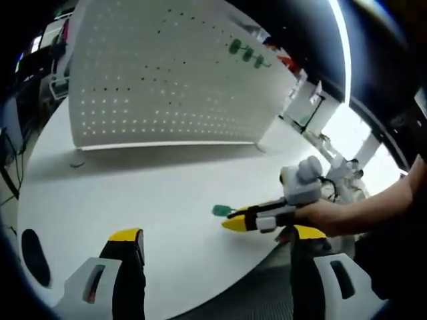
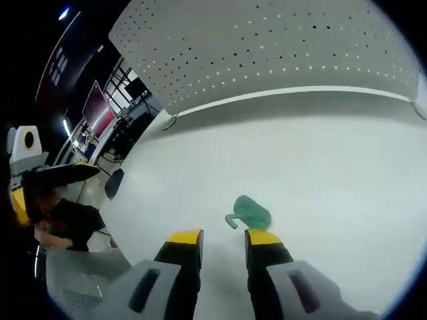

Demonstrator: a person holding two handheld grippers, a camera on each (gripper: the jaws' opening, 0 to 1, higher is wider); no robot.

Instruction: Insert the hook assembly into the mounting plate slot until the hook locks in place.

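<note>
— On the white bench (image 2: 347,173), where does your right gripper (image 2: 223,239) stand?

— Low over the surface, your two yellow-tipped jaws parted by a narrow gap and holding nothing. The green hook assembly (image 2: 249,213) lies on the bench just ahead of the tips, nearest the right-hand jaw; whether that tip touches it, you cannot tell from the right gripper view.

— And from the other side?

— In the left gripper view your right gripper (image 1: 235,220) reaches in level from the right, its yellow tips pointing at the green hook assembly (image 1: 221,211) just beyond them. Your hand (image 1: 320,217) wraps the handle, forearm stretching off to the right edge.

— What about your left gripper (image 1: 217,235)?

— Spread wide, empty, jaws well apart above the near edge of the bench (image 1: 133,193), well back from the hook.

— Where is the plate?

— Your white perforated mounting plate (image 1: 160,73) stands upright at the far side of the bench, well apart from the hook. Some green hooks (image 1: 247,53) already hang near its upper right. The right gripper view shows the same plate (image 2: 267,47) across the top.
</note>
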